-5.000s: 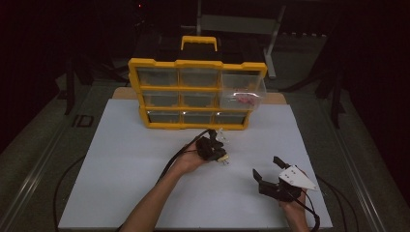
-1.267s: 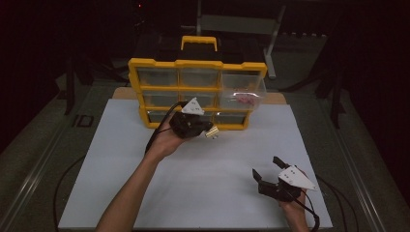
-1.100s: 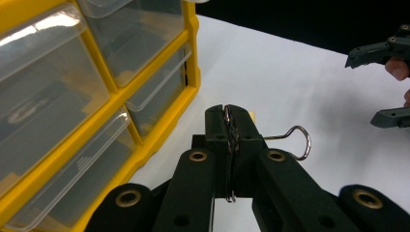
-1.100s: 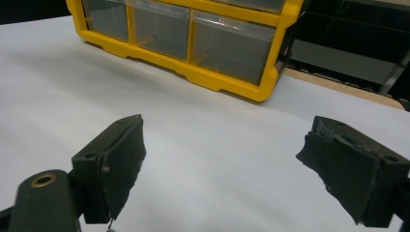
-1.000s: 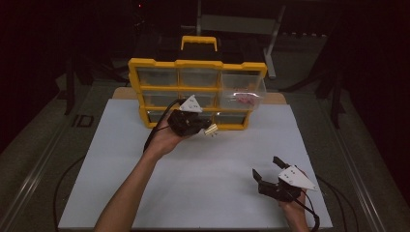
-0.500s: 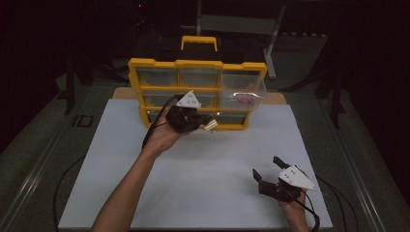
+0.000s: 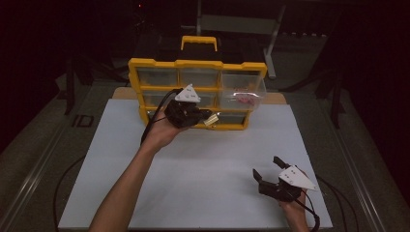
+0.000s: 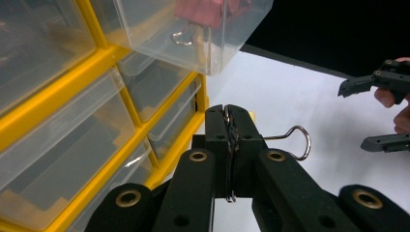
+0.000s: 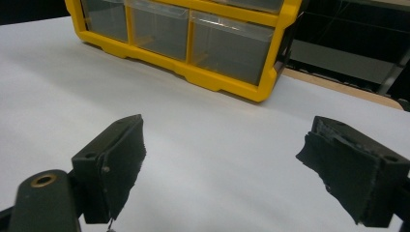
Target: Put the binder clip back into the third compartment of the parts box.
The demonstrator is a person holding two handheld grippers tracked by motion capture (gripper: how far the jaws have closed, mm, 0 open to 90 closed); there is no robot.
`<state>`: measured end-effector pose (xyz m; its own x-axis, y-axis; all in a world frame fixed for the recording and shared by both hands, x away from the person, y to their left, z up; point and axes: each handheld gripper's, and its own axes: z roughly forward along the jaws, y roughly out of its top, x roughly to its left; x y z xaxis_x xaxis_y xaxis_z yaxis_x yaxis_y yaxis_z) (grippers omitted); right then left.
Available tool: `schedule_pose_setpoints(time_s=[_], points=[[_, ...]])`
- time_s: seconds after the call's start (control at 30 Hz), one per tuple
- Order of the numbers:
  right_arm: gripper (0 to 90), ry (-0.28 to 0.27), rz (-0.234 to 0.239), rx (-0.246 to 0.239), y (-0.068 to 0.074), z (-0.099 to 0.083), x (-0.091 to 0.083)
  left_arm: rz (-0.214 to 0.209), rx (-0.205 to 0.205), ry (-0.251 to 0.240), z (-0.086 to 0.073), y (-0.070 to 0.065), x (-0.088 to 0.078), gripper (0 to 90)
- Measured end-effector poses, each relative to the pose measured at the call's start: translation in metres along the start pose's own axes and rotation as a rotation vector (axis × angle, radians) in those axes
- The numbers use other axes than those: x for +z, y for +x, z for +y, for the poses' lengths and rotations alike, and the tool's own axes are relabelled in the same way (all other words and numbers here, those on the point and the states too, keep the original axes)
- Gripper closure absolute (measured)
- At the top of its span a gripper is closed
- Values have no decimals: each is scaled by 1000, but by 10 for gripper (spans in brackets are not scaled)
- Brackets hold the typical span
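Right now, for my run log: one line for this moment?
left claw: shut on binder clip | open drawer: ahead | right claw: open, empty

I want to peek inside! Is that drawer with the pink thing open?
Open: the clear drawer sticks out from the yellow cabinet.

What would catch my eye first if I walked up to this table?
Probably the bright yellow drawer cabinet at the far side of the white table, with one clear drawer pulled out and something pink inside. Right in front of it the left gripper, fingers shut, pinches a binder clip by its wire handle. The right gripper waits open near the table's front right corner.
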<state>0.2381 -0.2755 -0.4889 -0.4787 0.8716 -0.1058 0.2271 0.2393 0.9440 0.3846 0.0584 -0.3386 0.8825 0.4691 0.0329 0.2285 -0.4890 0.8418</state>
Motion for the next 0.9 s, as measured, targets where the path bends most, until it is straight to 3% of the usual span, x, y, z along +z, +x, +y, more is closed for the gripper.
schedule_pose_setpoints(time_s=[0.9], points=[[133,-1,-4,1,-1,0,0,35,-6,-61,20,7,-16,893]])
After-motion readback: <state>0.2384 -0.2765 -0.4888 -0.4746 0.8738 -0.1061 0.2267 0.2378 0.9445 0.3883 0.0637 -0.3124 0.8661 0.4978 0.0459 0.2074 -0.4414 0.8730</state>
